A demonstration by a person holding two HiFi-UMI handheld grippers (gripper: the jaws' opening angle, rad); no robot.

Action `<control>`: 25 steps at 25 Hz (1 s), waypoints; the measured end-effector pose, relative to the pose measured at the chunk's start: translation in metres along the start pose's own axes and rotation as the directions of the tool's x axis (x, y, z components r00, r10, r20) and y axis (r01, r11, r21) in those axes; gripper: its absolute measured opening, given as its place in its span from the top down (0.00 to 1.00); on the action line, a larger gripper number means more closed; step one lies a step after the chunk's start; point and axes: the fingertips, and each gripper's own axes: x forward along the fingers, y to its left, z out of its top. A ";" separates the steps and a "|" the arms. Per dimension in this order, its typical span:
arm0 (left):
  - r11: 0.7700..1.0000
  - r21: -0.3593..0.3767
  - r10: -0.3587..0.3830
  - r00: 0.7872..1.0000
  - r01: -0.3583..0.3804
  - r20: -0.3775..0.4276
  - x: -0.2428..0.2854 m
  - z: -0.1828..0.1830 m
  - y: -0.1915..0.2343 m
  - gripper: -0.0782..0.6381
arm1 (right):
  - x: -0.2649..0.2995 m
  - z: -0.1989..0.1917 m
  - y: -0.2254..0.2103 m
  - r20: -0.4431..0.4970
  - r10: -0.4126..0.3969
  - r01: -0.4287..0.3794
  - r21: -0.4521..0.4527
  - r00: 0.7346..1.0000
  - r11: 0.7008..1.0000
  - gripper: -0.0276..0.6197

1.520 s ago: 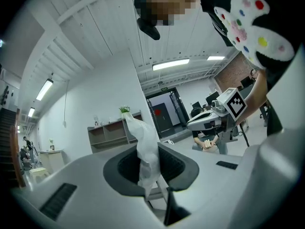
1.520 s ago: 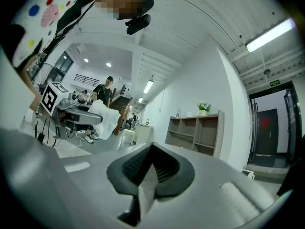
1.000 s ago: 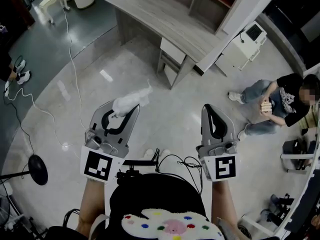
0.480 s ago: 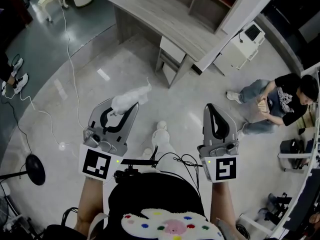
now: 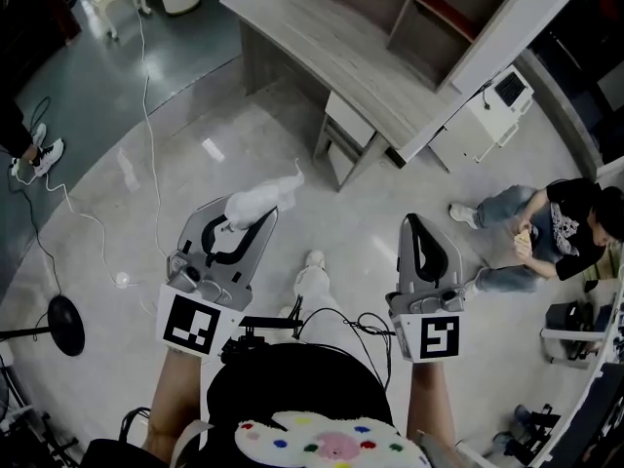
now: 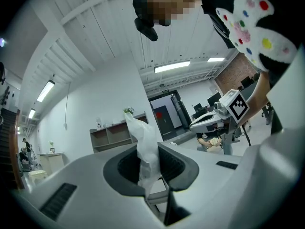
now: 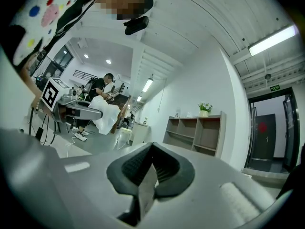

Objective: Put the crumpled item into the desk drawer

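Wad of crumpled white material [image 5: 259,202], paper or thin plastic, I can't quite tell which, sits clamped in the left tool [image 5: 252,218]. The ribbed black pads [image 6: 174,165] press on its lower part, and a twisted tail pokes out past the tips toward the far side. The right tool [image 5: 419,227] is clenched on nothing, its pads meeting edge to edge. Both tools are held level, side by side and well apart, over the pale glossy floor [image 5: 341,217].

The long grey wood-grain counter [image 5: 331,47] stands on the far side of the room, well apart from the wad. Under its near right end hangs the pale drawer unit [image 5: 348,130]. Just behind the counter, further right, is a grey open shelf unit [image 5: 429,8]. A white boxy cabinet on short legs [image 5: 487,115] stands just beside the counter's right end.

At the far right a person in a black T-shirt and jeans [image 5: 551,232] sits on the floor. A thin white cable [image 5: 146,96] snakes across the floor at the left. A round black stand base [image 5: 63,325] rests near the left edge.
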 end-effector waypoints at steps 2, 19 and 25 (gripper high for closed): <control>1.000 -0.002 0.008 1.000 -0.008 -0.003 0.012 -0.003 0.008 0.80 | 0.015 -0.002 -0.007 0.000 0.009 -0.009 0.003 1.000 1.000 0.94; 0.996 0.030 0.088 0.993 -0.086 -0.073 0.131 -0.016 0.066 0.80 | 0.136 -0.038 -0.086 -0.010 0.151 -0.150 0.033 0.989 0.988 0.94; 0.992 0.012 0.128 0.988 -0.127 -0.084 0.160 -0.017 0.078 0.80 | 0.169 -0.040 -0.107 0.025 0.190 -0.191 0.038 0.981 0.981 0.94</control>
